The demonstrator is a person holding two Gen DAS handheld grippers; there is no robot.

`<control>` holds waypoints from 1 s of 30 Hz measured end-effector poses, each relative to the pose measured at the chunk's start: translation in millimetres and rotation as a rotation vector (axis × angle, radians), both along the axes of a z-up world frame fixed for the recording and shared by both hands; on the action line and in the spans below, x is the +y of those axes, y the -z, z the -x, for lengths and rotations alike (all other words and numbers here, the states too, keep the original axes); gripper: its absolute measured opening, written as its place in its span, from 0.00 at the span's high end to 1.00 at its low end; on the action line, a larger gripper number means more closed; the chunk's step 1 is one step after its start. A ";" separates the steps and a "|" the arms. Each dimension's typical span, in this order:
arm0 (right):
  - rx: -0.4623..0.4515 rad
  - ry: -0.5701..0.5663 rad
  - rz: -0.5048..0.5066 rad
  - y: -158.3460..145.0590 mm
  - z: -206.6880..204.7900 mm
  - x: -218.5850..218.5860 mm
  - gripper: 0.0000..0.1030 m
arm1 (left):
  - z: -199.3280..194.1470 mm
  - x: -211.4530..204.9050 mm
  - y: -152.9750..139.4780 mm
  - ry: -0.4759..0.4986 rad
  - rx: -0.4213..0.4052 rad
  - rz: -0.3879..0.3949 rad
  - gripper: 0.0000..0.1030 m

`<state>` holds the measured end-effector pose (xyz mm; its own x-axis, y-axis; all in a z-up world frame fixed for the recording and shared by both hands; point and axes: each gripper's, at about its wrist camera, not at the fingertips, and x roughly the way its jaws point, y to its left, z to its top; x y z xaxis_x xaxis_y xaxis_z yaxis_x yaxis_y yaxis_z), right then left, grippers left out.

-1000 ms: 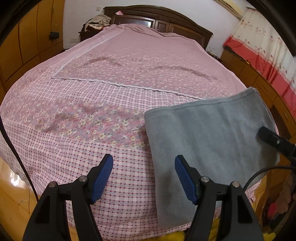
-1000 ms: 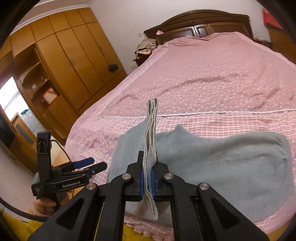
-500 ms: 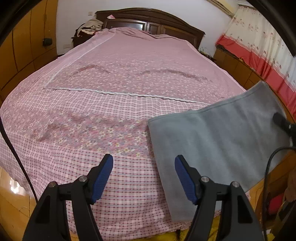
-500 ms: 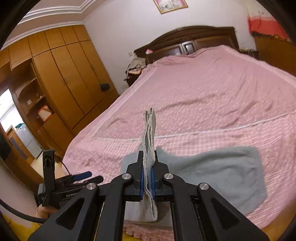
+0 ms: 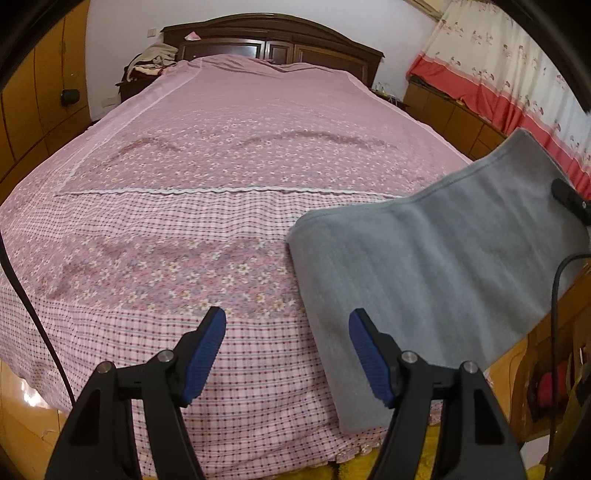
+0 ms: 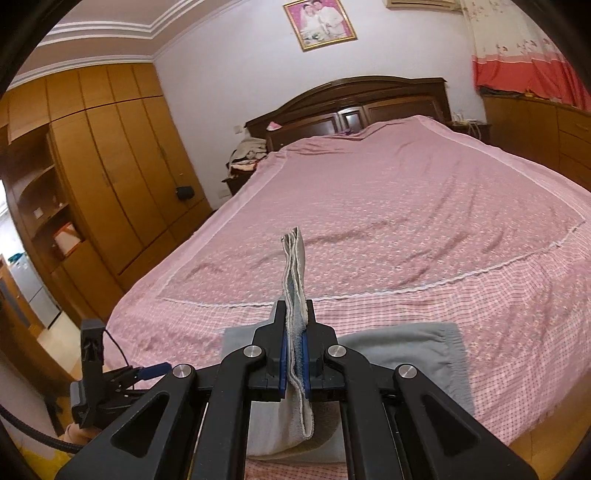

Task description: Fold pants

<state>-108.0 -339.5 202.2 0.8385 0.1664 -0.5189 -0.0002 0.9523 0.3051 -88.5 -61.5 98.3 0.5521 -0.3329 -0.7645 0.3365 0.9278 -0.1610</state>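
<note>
A: Pants (image 5: pixel 424 266) lie at the foot end of the bed (image 5: pixel 229 177), toward its right side as the left wrist view has it. Grey, soft-looking cloth. Lying part looks flat, near edge hanging a little over the bed's front.

B: And the raised end?

A: Right tool (image 6: pixel 294 354) is clamped narrow on a bunched edge of them, several layers standing up between the pads, rest of that end draping down below. In the left wrist view the cloth climbs off the bed toward the right, where the tip of that tool shows at the frame edge.

B: Left tool?

A: Left tool (image 5: pixel 288 350) spread wide, nothing between its blue pads (image 5: pixel 205 350). It hovers over the checked sheet, just beside the pants' left edge, not touching it.

B: How far along, then?

A: My reading: the legs appear already laid one on the other, since the shape is a single band. Lifted end looks to be mid-fold. Still to do: lay it down over the lying half, square the edges, maybe one more fold. Elastic waistband (image 6: pixel 456 354) shows at the right in the right wrist view.

B: Any writing?

A: None legible now. Small pale marks on the left tool's body in the right wrist view, too small to read. No label on the pants visible. Framed picture (image 6: pixel 319 22) on the wall, no text on it.
</note>
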 end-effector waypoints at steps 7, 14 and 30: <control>0.021 0.064 -0.011 8.0 6.1 -23.9 0.93 | -5.6 -16.4 1.1 0.038 -0.007 -0.012 0.29; 0.058 0.118 -0.026 27.2 5.0 -47.7 0.93 | -11.4 -40.7 5.4 0.083 -0.010 -0.038 0.30; 0.294 0.255 -0.055 131.1 -16.0 -101.2 0.91 | -39.5 -89.7 32.7 0.165 -0.019 -0.064 0.54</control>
<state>-92.0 -440.7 71.0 0.6734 0.0063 -0.7393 0.3295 0.8926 0.3078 -49.0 -151.2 65.7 0.5084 -0.3713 -0.7770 0.4879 0.8677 -0.0955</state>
